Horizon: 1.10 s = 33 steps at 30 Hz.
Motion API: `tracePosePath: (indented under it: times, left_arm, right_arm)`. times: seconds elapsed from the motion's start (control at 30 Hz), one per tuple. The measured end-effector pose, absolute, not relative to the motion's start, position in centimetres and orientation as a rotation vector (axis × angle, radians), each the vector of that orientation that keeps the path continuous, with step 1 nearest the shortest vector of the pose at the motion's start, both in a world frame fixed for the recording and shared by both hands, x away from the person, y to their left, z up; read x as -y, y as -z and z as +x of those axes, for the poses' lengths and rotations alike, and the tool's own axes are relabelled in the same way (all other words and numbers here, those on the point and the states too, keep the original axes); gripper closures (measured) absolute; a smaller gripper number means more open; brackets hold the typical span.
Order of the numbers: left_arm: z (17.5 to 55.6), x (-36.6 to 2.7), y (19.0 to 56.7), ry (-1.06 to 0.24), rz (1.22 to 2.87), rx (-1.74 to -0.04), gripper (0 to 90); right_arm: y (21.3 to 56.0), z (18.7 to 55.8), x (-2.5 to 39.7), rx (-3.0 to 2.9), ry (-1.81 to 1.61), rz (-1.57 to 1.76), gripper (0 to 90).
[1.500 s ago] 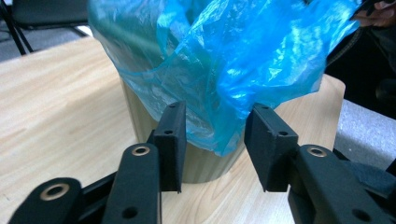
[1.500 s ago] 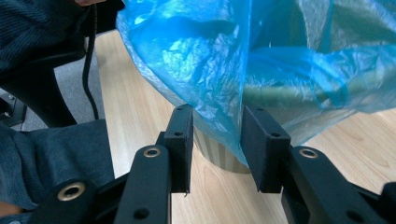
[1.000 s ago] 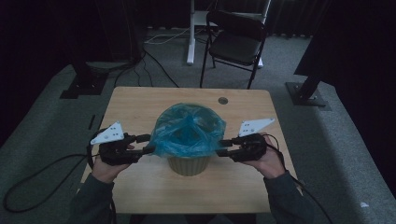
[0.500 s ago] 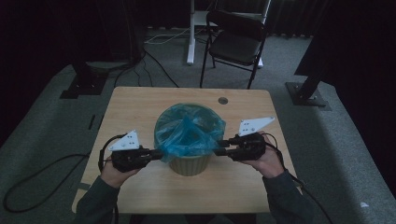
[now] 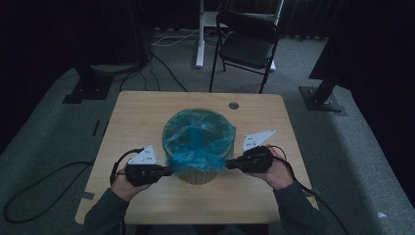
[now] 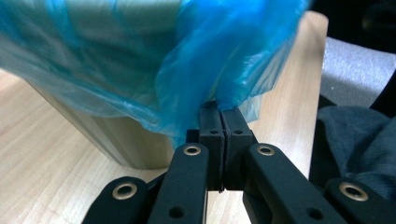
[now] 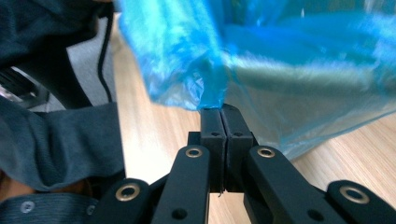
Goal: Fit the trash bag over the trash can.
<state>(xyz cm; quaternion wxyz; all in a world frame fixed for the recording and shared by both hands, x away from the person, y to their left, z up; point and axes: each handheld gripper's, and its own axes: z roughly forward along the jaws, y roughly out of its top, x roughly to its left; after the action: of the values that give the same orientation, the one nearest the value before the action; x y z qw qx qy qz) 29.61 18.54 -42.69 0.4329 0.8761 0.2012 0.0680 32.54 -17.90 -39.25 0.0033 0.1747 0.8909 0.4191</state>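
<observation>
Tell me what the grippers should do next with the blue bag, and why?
Probably pull the bag a little further down the bin. Both grippers, left and right, are shut on its edge at the bin's sides, and the film looks bunched near the rim.

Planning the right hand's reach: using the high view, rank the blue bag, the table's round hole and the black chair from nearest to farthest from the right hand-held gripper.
1. Blue bag: pinched in the right hand-held gripper, stretched over the bin at the table's middle.
2. Round hole: near the table's far edge, beyond the bag.
3. Black chair: on the floor past the table's far edge.
</observation>
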Motion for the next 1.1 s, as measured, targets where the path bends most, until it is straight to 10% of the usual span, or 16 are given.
tracePosePath:
  times: [0.6,1.1]
  left_arm:
    - [31.2,-20.9,43.6,-0.197,2.141,-0.662,88.8]
    - [29.8,-23.4,42.0,-0.260,1.995,-0.689,59.5]
  right_arm:
    - [40.7,33.7,18.5,-2.784,-1.202,0.682,89.1]
    - [38.7,32.9,20.3,-2.706,-1.307,0.655,69.0]
